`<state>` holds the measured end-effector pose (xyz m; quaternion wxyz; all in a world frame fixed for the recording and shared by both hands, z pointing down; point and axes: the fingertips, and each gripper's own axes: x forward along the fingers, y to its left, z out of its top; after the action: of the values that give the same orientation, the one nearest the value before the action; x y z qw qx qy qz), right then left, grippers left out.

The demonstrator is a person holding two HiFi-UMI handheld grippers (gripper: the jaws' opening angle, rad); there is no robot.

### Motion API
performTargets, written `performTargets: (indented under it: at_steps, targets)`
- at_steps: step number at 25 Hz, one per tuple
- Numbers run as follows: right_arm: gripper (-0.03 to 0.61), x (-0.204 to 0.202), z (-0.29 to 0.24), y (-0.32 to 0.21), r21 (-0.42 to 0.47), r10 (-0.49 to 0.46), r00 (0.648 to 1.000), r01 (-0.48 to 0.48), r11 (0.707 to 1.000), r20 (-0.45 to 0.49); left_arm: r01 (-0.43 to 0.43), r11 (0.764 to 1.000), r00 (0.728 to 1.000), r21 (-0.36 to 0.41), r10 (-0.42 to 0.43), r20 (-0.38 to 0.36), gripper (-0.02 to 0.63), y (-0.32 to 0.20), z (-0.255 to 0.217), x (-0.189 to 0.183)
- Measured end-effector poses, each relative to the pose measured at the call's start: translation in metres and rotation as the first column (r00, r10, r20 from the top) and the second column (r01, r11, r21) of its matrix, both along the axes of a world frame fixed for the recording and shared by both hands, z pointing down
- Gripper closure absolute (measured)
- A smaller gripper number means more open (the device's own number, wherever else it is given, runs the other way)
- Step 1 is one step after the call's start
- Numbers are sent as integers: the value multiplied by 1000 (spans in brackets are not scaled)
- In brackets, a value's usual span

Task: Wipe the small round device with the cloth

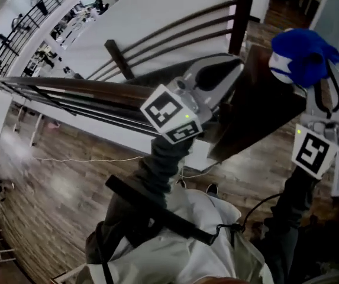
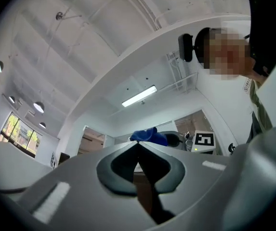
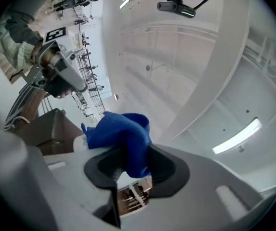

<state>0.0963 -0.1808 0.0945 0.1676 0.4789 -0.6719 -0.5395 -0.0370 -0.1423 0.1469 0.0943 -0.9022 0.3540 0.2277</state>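
My right gripper (image 1: 315,70) is raised at the right of the head view, shut on a bunched blue cloth (image 1: 304,51) that hides its tips. In the right gripper view the cloth (image 3: 123,134) sits clamped between the dark pads (image 3: 169,174). A small white rounded thing (image 1: 278,67) shows at the cloth's left edge; whether it is the device I cannot tell. My left gripper (image 1: 235,65) is held up in the middle, jaws closed with nothing between them. In the left gripper view its tips (image 2: 138,144) meet, and the cloth (image 2: 150,135) shows beyond them.
A dark wooden surface (image 1: 258,108) lies under both grippers. Curved wooden rails (image 1: 157,49) and a dark railing (image 1: 68,90) run to the left. Wood floor (image 1: 68,182) with a thin white cable lies far below. The person's light jacket (image 1: 181,247) fills the bottom.
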Motion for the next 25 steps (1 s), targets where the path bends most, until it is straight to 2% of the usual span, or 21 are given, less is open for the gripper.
performTargets:
  at_steps: [4, 8, 13, 16, 19, 21, 25]
  targets:
    - [457, -37, 72, -6, -122, -2, 998, -5, 992, -62, -2, 1000, 1000, 2, 2, 14, 612, -4, 26, -34]
    - [457, -28, 73, -10, -159, -12, 999, 7, 987, -29, 1, 1000, 1000, -6, -1, 8, 612, -5, 31, -35]
    - [456, -18, 28, -31, -117, 49, 998, -43, 992, 42, 24, 1000, 1000, 4, -24, 7, 612, 0, 27, -43]
    - [456, -29, 10, -39, -57, 62, 998, -61, 996, 18, 36, 999, 999, -5, -36, 0, 612, 0, 30, -44]
    - [456, -37, 14, -24, 17, 86, 996, -86, 996, -28, 43, 999, 999, -12, -43, -1, 612, 2, 33, -47]
    - [457, -45, 30, -11, 4, 60, 996, -60, 998, -64, 46, 999, 999, -19, -46, -1, 612, 2, 34, -49]
    - [456, -61, 67, 3, -76, -24, 991, 14, 997, -130, 51, 998, 999, -45, -52, -3, 612, -3, 46, -49]
